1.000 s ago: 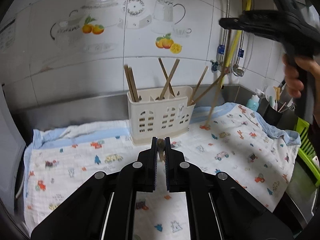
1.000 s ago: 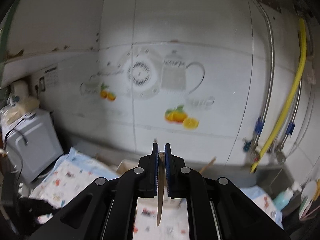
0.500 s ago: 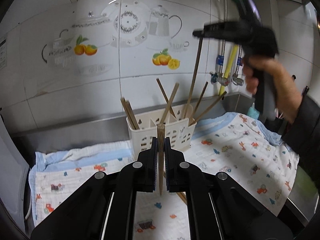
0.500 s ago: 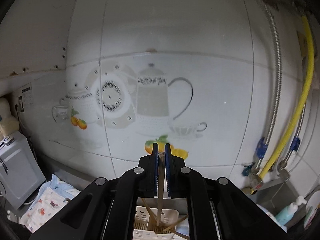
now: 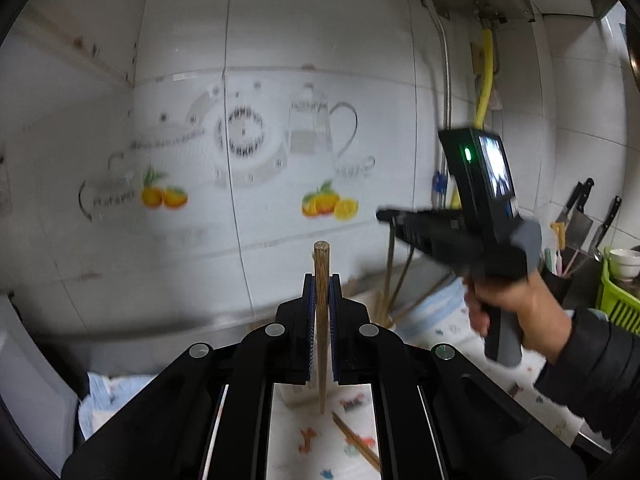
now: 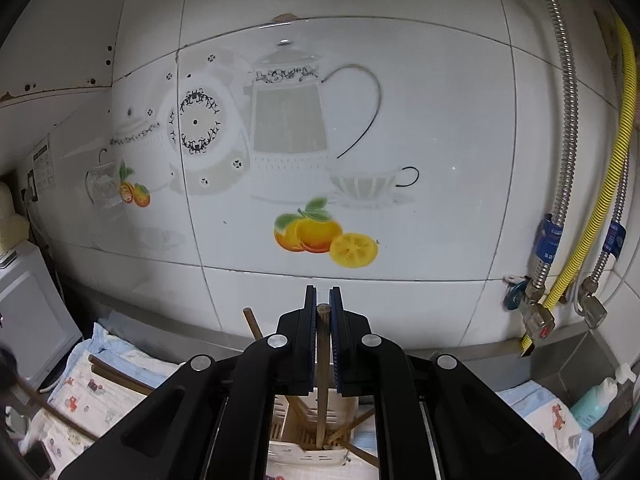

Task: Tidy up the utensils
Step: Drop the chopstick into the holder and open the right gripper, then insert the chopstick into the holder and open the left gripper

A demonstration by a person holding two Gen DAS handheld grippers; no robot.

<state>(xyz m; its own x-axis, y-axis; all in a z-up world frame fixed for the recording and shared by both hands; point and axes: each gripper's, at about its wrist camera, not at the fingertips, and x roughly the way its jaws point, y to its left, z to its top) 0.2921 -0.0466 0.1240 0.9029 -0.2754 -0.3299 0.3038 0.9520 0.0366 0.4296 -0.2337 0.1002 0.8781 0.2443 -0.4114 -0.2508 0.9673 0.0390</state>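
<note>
Black left gripper [image 5: 320, 312] clamps an upright brown wooden chopstick [image 5: 321, 280]; the black right gripper [image 6: 322, 332] pinches another wooden chopstick [image 6: 322, 376], its tip down inside the cream plastic slotted holder [image 6: 308, 454]. Holder's walls are mostly hidden behind the fingers, and the person's right hand [image 5: 516, 308] looks blurred.

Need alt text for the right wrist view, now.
The right gripper holds a wooden chopstick upright between its fingers, its lower end inside a white utensil holder containing other chopsticks. Behind is a tiled wall with a teapot-and-oranges decal.
</note>
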